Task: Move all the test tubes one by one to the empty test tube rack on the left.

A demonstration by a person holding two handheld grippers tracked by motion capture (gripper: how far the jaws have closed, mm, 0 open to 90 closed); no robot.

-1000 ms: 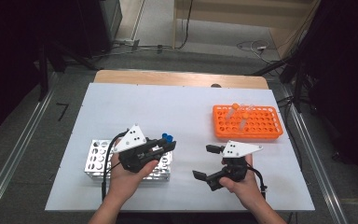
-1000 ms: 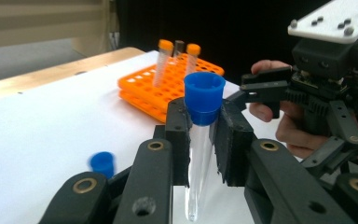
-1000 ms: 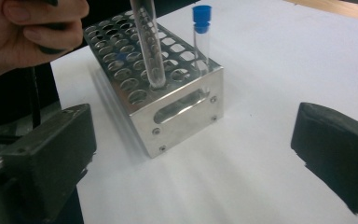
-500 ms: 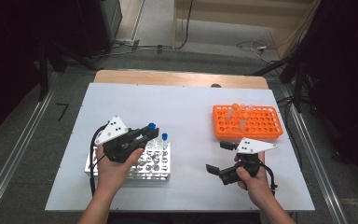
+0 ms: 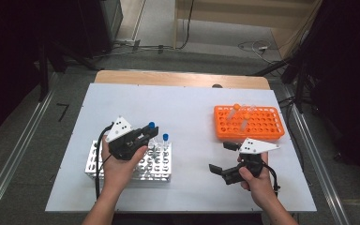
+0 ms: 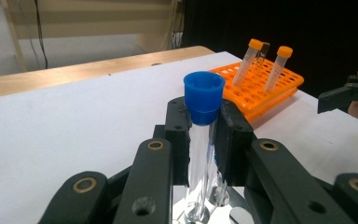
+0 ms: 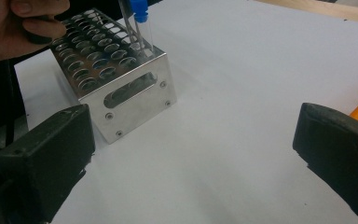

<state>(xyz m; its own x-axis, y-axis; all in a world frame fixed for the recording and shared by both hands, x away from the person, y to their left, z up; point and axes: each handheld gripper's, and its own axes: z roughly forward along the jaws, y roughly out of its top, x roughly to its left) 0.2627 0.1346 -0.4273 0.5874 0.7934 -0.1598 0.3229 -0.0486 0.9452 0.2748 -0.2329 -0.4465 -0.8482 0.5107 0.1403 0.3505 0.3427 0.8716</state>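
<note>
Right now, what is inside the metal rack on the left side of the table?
The metal rack holds two clear tubes with blue caps: one free, the other clamped by the left gripper, its foot at a hole. The hand hides part of the rack.

blue-capped tube (image 6: 200, 140) foot behind the left gripper (image 6: 201, 135) fingers (image 6: 177, 135)

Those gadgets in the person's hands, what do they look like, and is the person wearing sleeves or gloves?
Each hand-held gripper, left and right, is black, with two blocky jaws on linked arms held by brass-coloured pins. A pale three-cornered plate with dark dots sits on top of each, and a black cable trails from it. The forearms are bare: no sleeves or gloves.
</note>
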